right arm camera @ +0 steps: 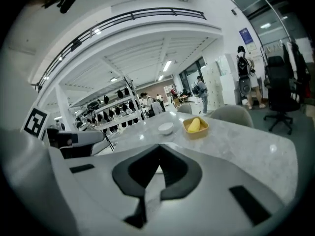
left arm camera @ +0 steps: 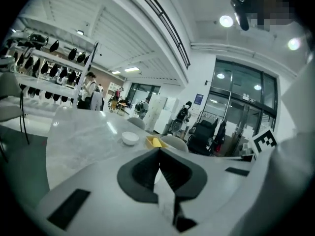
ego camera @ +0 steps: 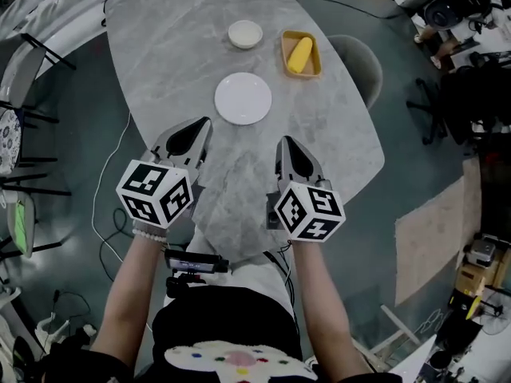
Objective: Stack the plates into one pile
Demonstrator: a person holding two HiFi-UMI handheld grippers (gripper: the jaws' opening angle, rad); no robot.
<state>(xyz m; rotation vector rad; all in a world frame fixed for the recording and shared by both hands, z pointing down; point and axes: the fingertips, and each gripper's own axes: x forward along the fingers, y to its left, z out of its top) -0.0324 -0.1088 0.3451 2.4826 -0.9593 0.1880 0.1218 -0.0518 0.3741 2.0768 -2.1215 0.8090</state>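
A flat white plate (ego camera: pixel 243 98) lies in the middle of the grey marble table (ego camera: pixel 152 46). Beyond it stands a small white bowl-like dish (ego camera: pixel 245 34), also seen as the white dish (left arm camera: pixel 130 138) and white dish (right arm camera: pixel 166 128). My left gripper (ego camera: pixel 205 121) hovers near the table's near end, left of the plate, shut with nothing held. My right gripper (ego camera: pixel 283 140) hovers to the right of it, also shut and empty. In both gripper views the jaws meet tip to tip, and they hide most of the flat plate.
A yellow tray (ego camera: pixel 301 54) with a yellow object in it sits at the far right of the table, seen too as the yellow tray (right arm camera: pixel 196 127). Grey chairs (ego camera: pixel 358 62) stand round the table. Office chairs (right arm camera: pixel 279 102) and people are farther off.
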